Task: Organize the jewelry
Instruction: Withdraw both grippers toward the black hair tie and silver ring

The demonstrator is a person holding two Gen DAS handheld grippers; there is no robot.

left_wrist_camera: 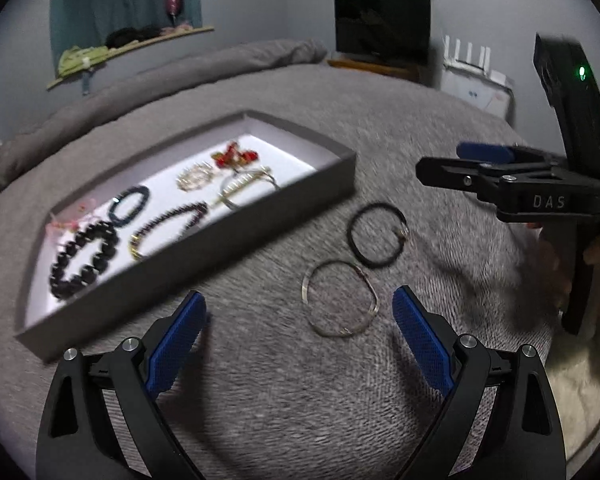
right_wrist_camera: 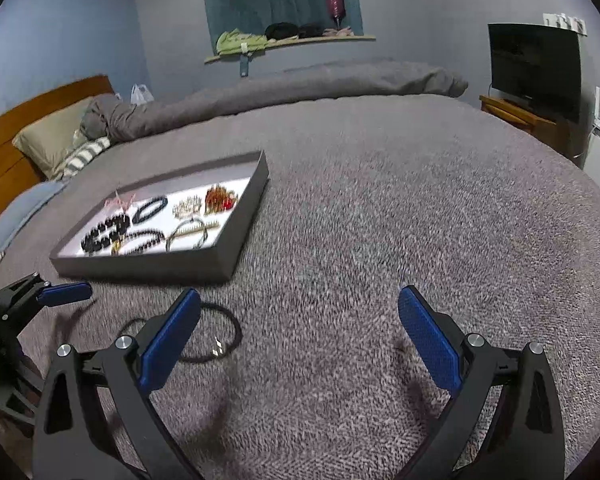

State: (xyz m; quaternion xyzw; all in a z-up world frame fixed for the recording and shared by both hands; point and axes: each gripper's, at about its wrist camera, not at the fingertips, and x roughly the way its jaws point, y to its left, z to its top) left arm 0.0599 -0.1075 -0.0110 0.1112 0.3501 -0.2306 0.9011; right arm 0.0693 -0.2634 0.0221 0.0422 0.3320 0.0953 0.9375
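Left wrist view: tray (left_wrist_camera: pixel 236 232) sits on the bed (left_wrist_camera: pixel 280 400) at left, already holding beaded bracelets and a red piece. Just right of it, two loose pieces lie on the cover, a silver bangle (left_wrist_camera: pixel 340 299) and a black band (left_wrist_camera: pixel 377 235), touching or nearly so. Left gripper (left_wrist_camera: pixel 300 326) hovers empty, fingers wide apart, bangle between them. Right gripper (right_wrist_camera: pixel 300 320) is spread open too. Looks like the bangle pick-up is next: lower, pinch the thin rim, carry it left into the tray.
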